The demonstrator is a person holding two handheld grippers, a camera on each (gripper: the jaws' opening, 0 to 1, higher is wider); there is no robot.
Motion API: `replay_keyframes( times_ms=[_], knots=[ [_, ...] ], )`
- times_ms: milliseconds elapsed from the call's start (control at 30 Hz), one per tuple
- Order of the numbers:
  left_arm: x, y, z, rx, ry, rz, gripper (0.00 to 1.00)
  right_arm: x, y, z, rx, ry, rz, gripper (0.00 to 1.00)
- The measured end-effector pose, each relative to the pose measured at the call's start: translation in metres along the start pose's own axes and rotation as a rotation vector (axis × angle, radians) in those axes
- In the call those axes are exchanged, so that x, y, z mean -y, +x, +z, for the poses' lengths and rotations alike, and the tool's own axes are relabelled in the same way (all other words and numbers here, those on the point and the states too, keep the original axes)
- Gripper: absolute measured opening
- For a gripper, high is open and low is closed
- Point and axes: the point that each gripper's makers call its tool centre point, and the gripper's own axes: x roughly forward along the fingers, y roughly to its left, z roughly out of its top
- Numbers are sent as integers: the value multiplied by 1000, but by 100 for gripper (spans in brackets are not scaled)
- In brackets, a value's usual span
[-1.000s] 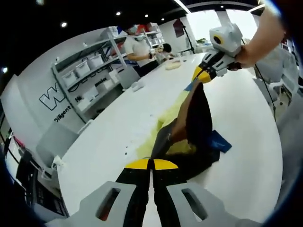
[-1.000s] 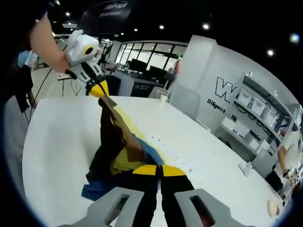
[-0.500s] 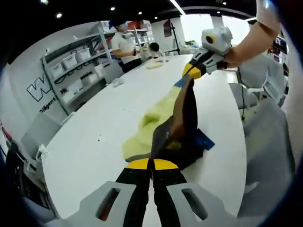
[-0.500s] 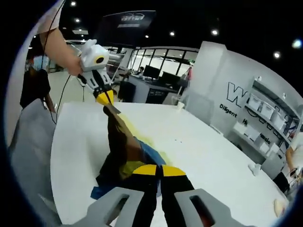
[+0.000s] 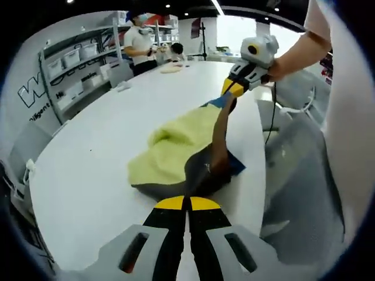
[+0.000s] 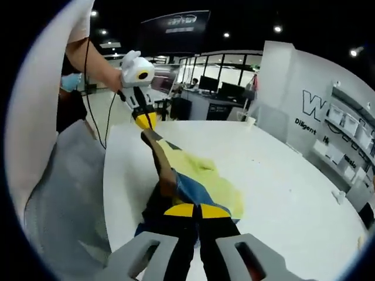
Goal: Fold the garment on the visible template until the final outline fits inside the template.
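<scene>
The garment [image 5: 176,146], yellow with dark, brown and blue parts, lies bunched on the white table [image 5: 88,175] near its edge. One taut edge of it runs between the two grippers. My left gripper [image 5: 187,204] is shut on the dark near end. My right gripper [image 5: 229,93], held by a hand, is shut on the far end. From the right gripper view, the right gripper [image 6: 191,211] pinches the garment [image 6: 202,175], and the left gripper [image 6: 146,124] holds the opposite end. A blue patch [image 5: 235,167] pokes out under the cloth; I cannot tell whether it is the template.
A grey chair [image 5: 293,170] stands right beside the table edge, also seen as the chair [image 6: 64,199]. Shelves with white bins [image 5: 70,64] line the wall. Two people [image 5: 140,44] work at the table's far end. The person's white sleeve borders both views.
The stretched garment edge has come down lower and nearer the table's edge. The yellow part now lies spread more broadly on the table. Both grippers stay shut on their ends.
</scene>
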Motion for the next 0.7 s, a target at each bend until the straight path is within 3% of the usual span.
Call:
replay_keyframes(
  times_ms=[200, 333, 467, 700],
  knots=[
    [32, -8, -14, -32, -30, -97, 0, -19, -6, 0, -1, 13, 52, 0],
    [38, -16, -14, -32, -54, -126, 0, -32, -11, 6, 8, 13, 92, 0],
    [25, -22, -5, 5, -106, -108, 0, -31, -12, 12, 19, 7, 101, 0],
    [-14, -20, 17, 58, -150, -59, 0, 2, 3, 24, 55, 26, 52, 0]
  ],
)
